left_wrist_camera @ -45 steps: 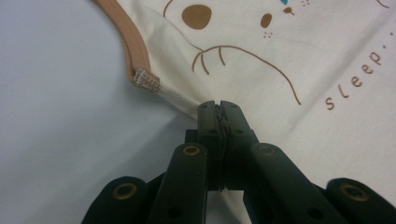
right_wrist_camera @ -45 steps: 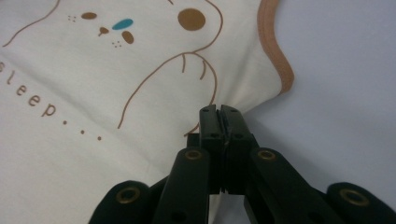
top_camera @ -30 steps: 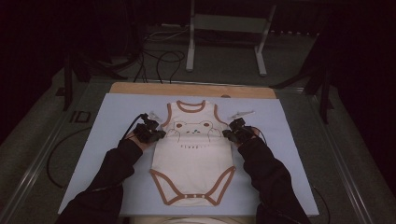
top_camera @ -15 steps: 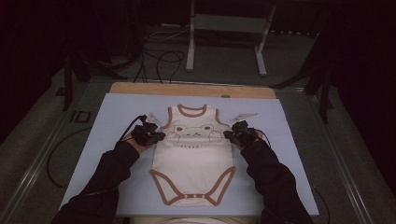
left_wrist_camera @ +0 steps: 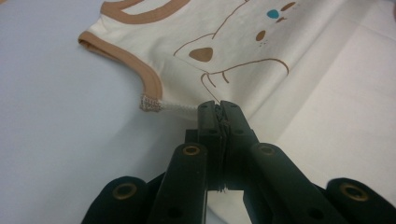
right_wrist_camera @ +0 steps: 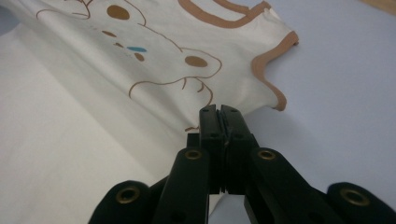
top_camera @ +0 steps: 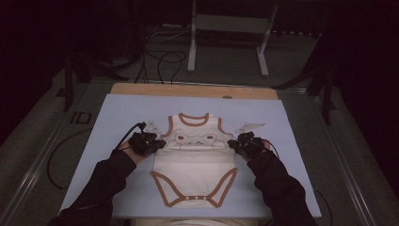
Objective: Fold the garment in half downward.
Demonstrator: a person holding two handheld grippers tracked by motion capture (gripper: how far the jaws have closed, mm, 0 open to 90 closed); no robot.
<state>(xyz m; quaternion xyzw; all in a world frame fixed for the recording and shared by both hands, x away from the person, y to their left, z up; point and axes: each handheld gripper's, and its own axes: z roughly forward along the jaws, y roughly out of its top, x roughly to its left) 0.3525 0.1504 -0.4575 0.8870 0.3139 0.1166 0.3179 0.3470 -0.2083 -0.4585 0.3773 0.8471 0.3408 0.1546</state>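
Bodysuit: a cream baby bodysuit [top_camera: 195, 157] with brown trim lies on the pale blue sheet [top_camera: 108, 117], near the middle of the tabletop.
Long axis: it runs 12 to 6 o'clock in the high view, neck opening at 12, snap crotch at 6.
Fold: the upper part with the bear print is doubled over, the fold crossing from 9 to 3 just below the print.
Left gripper: the left gripper [top_camera: 157, 143] sits at the bodysuit's 9 o'clock edge, fingers clamped tight on the side seam under the armhole, cloth pinched between them in the left gripper view [left_wrist_camera: 218, 114].
Right gripper: the right gripper [top_camera: 234, 145] is at the 3 o'clock edge, fingers closed on the opposite side seam; the right gripper view [right_wrist_camera: 219, 116] shows fabric caught there.
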